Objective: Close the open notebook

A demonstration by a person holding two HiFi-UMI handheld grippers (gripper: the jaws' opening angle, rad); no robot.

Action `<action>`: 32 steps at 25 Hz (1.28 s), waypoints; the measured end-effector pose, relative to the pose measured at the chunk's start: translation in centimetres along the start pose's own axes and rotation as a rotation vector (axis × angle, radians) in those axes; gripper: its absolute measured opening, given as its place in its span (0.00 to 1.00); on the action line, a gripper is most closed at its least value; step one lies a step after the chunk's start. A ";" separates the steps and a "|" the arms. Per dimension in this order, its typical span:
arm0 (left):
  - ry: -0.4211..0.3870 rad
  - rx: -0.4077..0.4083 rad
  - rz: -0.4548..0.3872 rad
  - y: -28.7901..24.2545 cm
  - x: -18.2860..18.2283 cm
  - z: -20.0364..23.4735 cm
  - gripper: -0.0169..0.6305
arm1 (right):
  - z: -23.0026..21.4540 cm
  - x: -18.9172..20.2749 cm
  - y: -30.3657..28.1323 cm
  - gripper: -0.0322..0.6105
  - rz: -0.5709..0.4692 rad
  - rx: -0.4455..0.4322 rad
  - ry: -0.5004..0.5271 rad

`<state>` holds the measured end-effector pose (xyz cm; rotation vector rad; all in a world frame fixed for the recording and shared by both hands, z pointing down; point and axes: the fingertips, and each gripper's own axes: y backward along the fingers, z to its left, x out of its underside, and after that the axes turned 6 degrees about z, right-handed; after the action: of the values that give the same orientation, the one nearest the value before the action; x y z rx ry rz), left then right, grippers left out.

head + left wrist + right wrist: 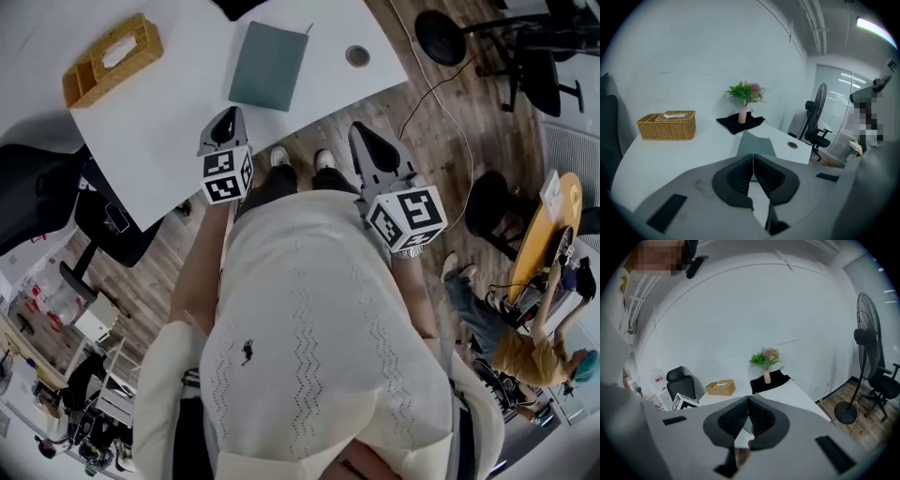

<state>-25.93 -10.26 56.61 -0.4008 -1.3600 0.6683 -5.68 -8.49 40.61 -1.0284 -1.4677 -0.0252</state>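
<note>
A teal-grey notebook [267,66] lies flat with its cover down on the white table [169,131], near the far edge; in the left gripper view the notebook [757,144] is just beyond the jaws. My left gripper [229,116] hovers over the table's near edge, short of the notebook, shut with nothing in it. The right gripper [362,133] is off the table, above the wooden floor to the right, also shut and empty. Both are held close to the person's body. In each gripper view the jaws meet at their tips.
A wicker tissue basket [112,58] stands at the table's left. A round cable grommet [357,55] is right of the notebook. A vase of flowers [743,114] stands on a black cloth at the back. A black office chair [112,220] is left; a seated person [525,356] is at lower right.
</note>
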 end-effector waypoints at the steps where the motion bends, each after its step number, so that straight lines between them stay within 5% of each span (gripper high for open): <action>1: 0.005 0.012 -0.016 0.7 -0.3 -0.6 0.05 | 0.0 0.1 0.1 0.05 0.001 -0.011 0.004; 16: -0.004 0.080 -0.202 10.2 -3.9 -11.5 0.05 | -1.1 2.4 3.1 0.05 0.032 -0.171 0.078; 32: -0.018 -0.082 -0.353 15.6 -6.4 -16.4 0.05 | -3.1 2.0 6.2 0.05 -0.006 -0.296 0.167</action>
<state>-13.54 -0.76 38.99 -0.2112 -1.4340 0.3263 0.76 -5.48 39.54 -1.2298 -1.3387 -0.3335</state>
